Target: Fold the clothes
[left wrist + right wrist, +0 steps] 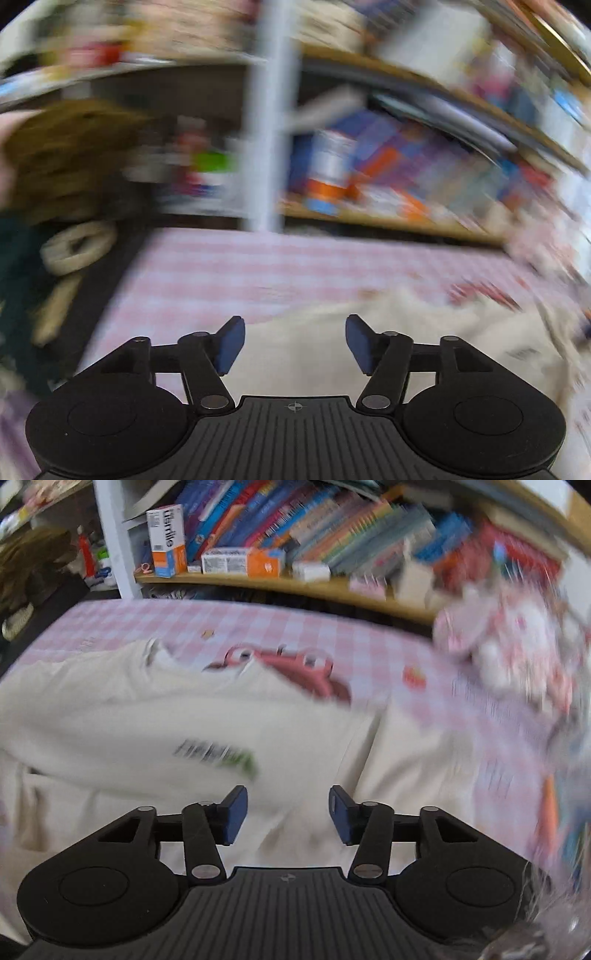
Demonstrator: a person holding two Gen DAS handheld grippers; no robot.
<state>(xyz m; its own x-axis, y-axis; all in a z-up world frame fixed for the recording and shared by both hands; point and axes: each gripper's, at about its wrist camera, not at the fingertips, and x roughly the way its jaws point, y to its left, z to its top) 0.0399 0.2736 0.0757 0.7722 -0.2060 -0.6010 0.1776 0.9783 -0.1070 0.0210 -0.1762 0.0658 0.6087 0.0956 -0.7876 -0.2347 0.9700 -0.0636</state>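
A cream garment (155, 716) with a small dark and green print lies spread over the pink checked bed cover (332, 635). One part of it is folded across the rest. My right gripper (288, 814) hovers above the garment, open, with nothing between its blue pads. In the blurred left wrist view the same cream garment (332, 350) fills the lower right. My left gripper (295, 341) stands open over the garment's edge, its pads (232, 343) free of cloth.
A wooden bookshelf (295, 583) packed with books and boxes runs along the far side of the bed. A white upright post (110, 539) stands at its left. A heap of pink patterned things (509, 646) lies at the right. Dark floor with sandals (77, 247) is left of the bed.
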